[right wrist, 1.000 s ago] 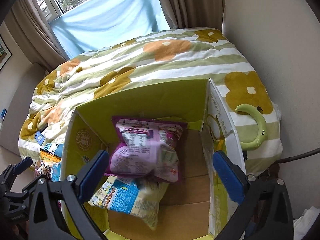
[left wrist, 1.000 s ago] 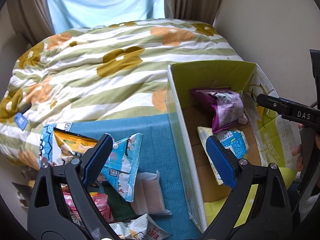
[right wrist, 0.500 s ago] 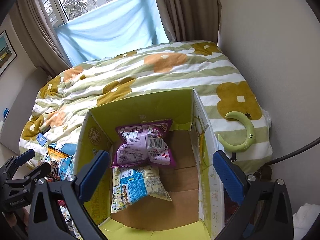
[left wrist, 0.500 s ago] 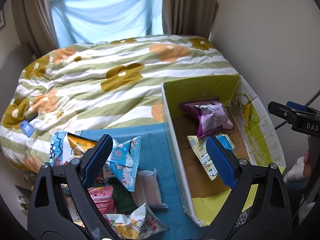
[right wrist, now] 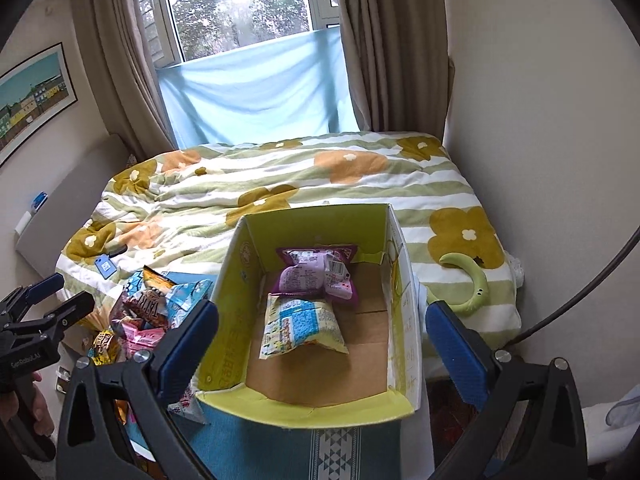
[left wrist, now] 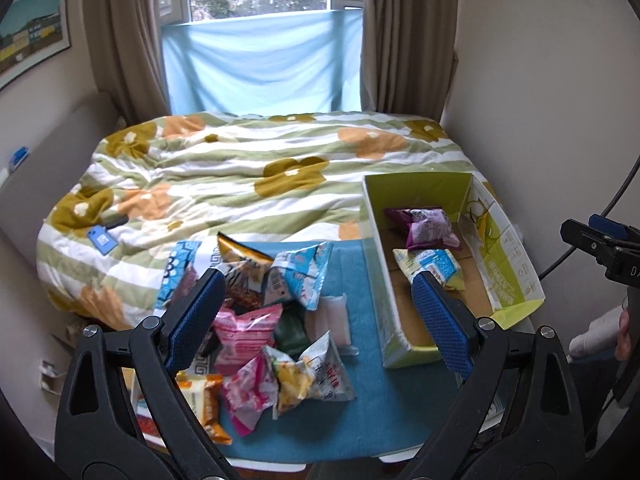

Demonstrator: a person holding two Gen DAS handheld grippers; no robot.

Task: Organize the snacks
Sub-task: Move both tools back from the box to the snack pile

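We find the left hand-held gripper [left wrist: 316, 304] nearest the lens, its blue-padded jaws standing wide with nothing between them, raised above the bench [left wrist: 360, 432], which carries a teal cloth. The right hand-held gripper [right wrist: 320, 332] is likewise spread wide and holds nothing; it hangs above the near end of the cardboard box [right wrist: 320, 410]. On the cloth, left of the box, we note a loose pile of snack packets [left wrist: 260, 320], overlapping one another: a silver packet with yellow print [left wrist: 310, 376] nearest, a pink packet [left wrist: 246, 330] behind it, a light blue packet [left wrist: 304, 274] further back, and a dark packet with a gold top edge [left wrist: 244, 264] at the far side. A translucent white pouch [left wrist: 334, 318] lies between the pile and the box wall. The box stands open on the right part of the bench, its inner walls yellow-green and its floor brown. Inside it we record two packets: a blue-and-white packet [right wrist: 298, 326] toward the middle, and a purple packet [right wrist: 318, 276] just beyond it, toward the far wall, the two overlapping slightly. Behind the bench lies a bed with a green-striped floral quilt [left wrist: 260, 160]; a green crescent-shaped item [right wrist: 470, 284] rests on the quilt to the right of the box. Farthest back, a pale blue sheet [left wrist: 260, 64] covers the lower window between brown curtains [left wrist: 404, 36].
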